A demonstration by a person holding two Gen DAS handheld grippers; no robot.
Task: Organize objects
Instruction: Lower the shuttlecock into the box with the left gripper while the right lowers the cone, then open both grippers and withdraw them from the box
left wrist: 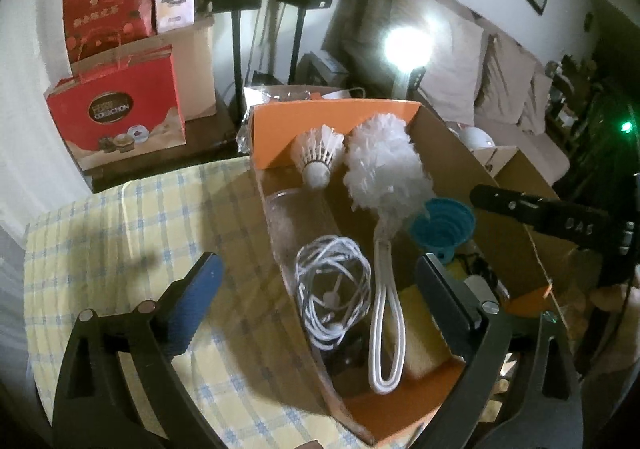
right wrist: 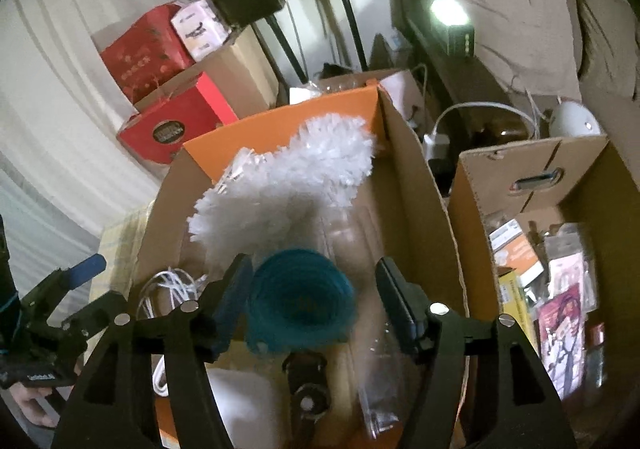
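Left wrist view: an orange box [left wrist: 336, 117] stands on the checked table [left wrist: 120, 229], at its right edge. Inside lie a shuttlecock [left wrist: 318, 155] and white duster [left wrist: 384, 165] at the far end, a coiled cable [left wrist: 332, 285] by the left wall, a teal funnel [left wrist: 442, 227] and a yellow sponge [left wrist: 420, 337] nearer. The left gripper [left wrist: 320, 289] is spread wide, nothing pinched, one finger outside the box wall.

Right wrist view: the right gripper [right wrist: 312, 301] is spread around the funnel [right wrist: 300, 305] over the box [right wrist: 280, 129]; contact cannot be told. A second box [right wrist: 520, 165] at right holds packets [right wrist: 560, 289].
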